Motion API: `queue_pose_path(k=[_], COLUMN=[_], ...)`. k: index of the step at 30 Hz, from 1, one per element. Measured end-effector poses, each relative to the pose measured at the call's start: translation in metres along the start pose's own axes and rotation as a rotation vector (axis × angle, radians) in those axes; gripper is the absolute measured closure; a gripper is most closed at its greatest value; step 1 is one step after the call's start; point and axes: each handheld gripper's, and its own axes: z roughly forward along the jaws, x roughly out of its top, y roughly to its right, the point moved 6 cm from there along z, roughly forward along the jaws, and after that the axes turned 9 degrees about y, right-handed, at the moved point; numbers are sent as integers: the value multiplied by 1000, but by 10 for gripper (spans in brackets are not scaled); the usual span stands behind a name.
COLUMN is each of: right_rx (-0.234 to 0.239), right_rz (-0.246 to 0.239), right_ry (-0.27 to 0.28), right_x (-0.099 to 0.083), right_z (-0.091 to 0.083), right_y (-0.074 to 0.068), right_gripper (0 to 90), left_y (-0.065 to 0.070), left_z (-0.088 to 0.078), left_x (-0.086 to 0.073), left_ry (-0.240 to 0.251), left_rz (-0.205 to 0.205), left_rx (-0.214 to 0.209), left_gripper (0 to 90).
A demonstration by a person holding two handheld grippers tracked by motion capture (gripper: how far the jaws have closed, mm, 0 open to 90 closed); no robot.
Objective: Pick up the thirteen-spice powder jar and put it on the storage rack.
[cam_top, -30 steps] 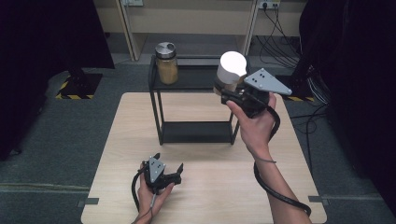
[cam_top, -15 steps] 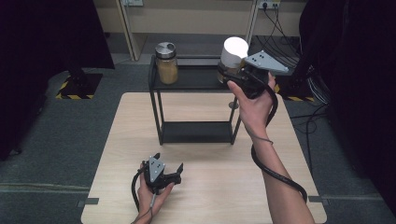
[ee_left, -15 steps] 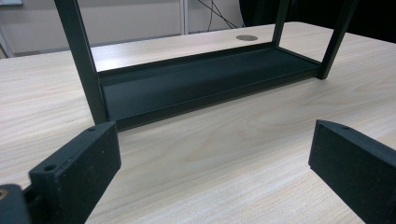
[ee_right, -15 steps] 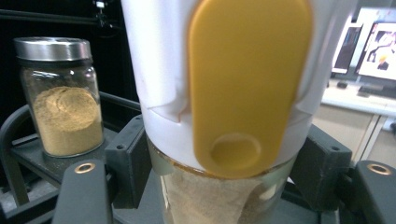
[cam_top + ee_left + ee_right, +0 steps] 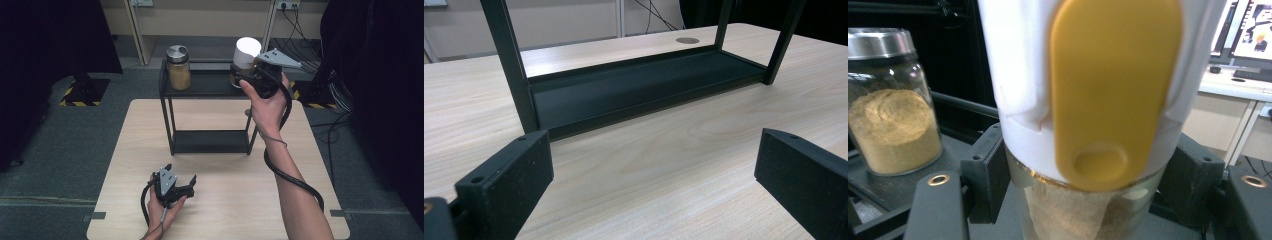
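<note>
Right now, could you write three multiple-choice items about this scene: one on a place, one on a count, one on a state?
1. Where does the metal-lidded jar stand?
A. rack's top shelf
B. rack's bottom shelf
C. table

2. How many jars are there?
A. one
B. two
C. three

3. How are the left gripper jaws?
A. shut on a jar
B. open, nothing between
C. shut on the rack

Answers:
1 A: it stands on the black rack top.
2 B: that jar plus the white-capped jar in the right gripper.
3 B: bare table shows between them.
</note>
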Motion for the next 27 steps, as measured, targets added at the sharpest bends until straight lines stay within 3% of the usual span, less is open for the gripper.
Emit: queue_pose_path(k=[21, 27], right_rx=[-2, 3], right_rz=[3, -3], right_ry=[28, 22], right_x=[-6, -1], right_z=[6, 4], right_y=[2, 1], right_gripper=[292, 200], left_y=[0, 0], left_z=[0, 0], left_x=[0, 0], left_ry=[3, 2], left_rz=[-2, 2], left_rx=[-2, 0], left_gripper=[18, 18])
